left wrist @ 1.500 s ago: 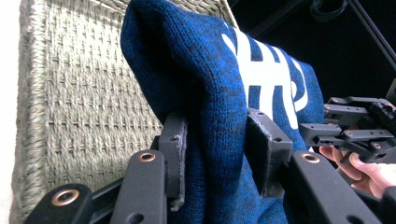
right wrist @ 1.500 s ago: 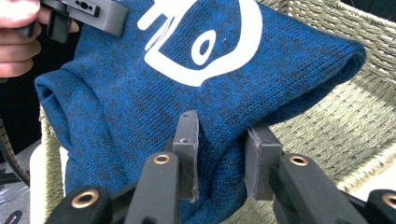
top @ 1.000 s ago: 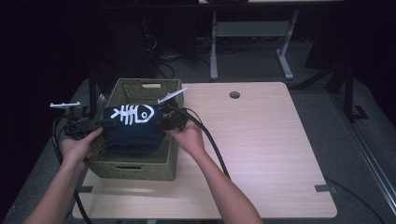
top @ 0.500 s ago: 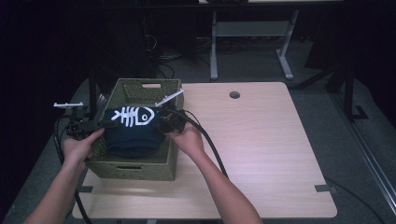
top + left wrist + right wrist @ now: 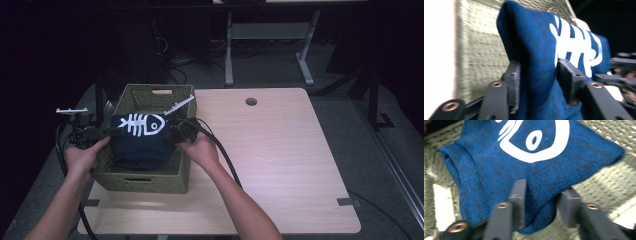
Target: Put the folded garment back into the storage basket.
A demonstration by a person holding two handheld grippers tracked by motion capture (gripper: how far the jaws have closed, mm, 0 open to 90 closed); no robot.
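The shirt (image 5: 140, 142) now sits lower in the basket (image 5: 145, 180) than a second ago, its fish print nearer the rim. The left gripper (image 5: 537, 75) and right gripper (image 5: 544, 197) have both just been opening their jaws; the cloth lies between each pair, with a gap at the right gripper's outer pad.
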